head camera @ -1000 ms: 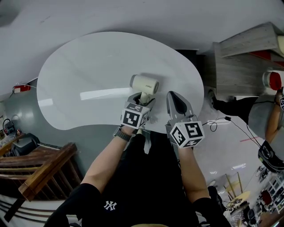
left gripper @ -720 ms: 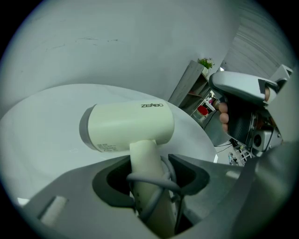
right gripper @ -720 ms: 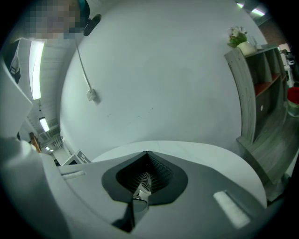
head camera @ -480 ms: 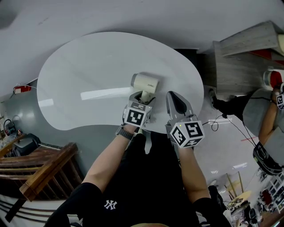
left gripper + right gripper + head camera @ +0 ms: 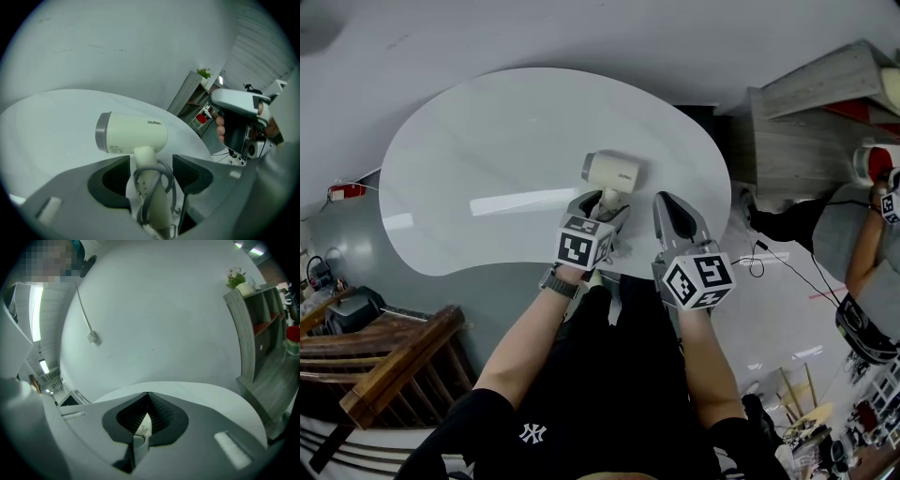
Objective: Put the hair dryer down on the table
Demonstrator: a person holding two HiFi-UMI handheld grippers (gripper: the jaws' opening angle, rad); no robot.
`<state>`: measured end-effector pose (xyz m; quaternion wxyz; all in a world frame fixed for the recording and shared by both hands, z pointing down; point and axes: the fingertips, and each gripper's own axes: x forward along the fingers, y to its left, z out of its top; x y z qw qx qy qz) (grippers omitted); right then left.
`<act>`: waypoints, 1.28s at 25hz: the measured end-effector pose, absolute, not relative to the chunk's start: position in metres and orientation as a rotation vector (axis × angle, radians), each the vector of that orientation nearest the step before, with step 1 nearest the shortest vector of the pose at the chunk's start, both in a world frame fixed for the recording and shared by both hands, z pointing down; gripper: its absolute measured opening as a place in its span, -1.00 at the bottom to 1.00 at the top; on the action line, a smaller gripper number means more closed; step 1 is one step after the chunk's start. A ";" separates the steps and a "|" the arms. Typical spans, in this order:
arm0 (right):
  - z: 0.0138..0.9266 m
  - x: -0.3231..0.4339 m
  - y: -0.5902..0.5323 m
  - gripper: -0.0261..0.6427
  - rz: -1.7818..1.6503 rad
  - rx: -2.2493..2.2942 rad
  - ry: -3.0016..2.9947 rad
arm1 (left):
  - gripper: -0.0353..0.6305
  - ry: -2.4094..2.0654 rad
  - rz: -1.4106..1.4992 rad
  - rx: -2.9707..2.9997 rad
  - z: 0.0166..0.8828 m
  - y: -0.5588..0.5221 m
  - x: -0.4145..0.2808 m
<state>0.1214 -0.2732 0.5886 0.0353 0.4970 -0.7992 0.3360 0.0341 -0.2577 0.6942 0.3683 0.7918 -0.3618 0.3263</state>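
A cream hair dryer with a grey nozzle end hangs over the near right part of the white table. My left gripper is shut on its handle. In the left gripper view the dryer's body lies crosswise just beyond the jaws, nozzle end to the left, and its grey cord loops round the handle between them at my left gripper. Whether the dryer touches the table I cannot tell. My right gripper is beside it on the right, shut and empty; its tips meet over the table.
A grey wooden shelf unit stands to the right of the table. Another person stands at the far right holding a device. Cables lie on the floor. A wooden railing is at the lower left.
The hair dryer and my left gripper have shifted a little to the right and away from me. My right gripper has stayed where it was.
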 end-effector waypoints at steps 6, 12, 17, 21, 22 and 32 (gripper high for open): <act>0.575 0.110 -0.259 -0.85 1.008 1.541 -2.470 | -0.05 -0.975 0.766 2.078 0.661 -0.251 0.015; 0.555 0.094 -0.236 -0.85 0.965 1.548 -2.491 | -0.18 -1.016 0.661 2.142 0.621 -0.236 0.001; 0.531 0.082 -0.217 -0.85 0.908 1.569 -2.511 | -0.42 -1.043 0.557 2.195 0.585 -0.221 -0.011; 0.508 0.073 -0.202 -0.85 0.845 1.586 -2.525 | -0.58 -1.064 0.465 2.244 0.552 -0.209 -0.021; 0.502 0.070 -0.198 -0.85 0.831 1.589 -2.528 | -0.62 -1.069 0.444 2.257 0.543 -0.204 -0.024; 0.452 0.041 -0.153 -0.85 0.712 1.617 -2.574 | -0.89 -1.093 0.291 2.362 0.468 -0.162 -0.052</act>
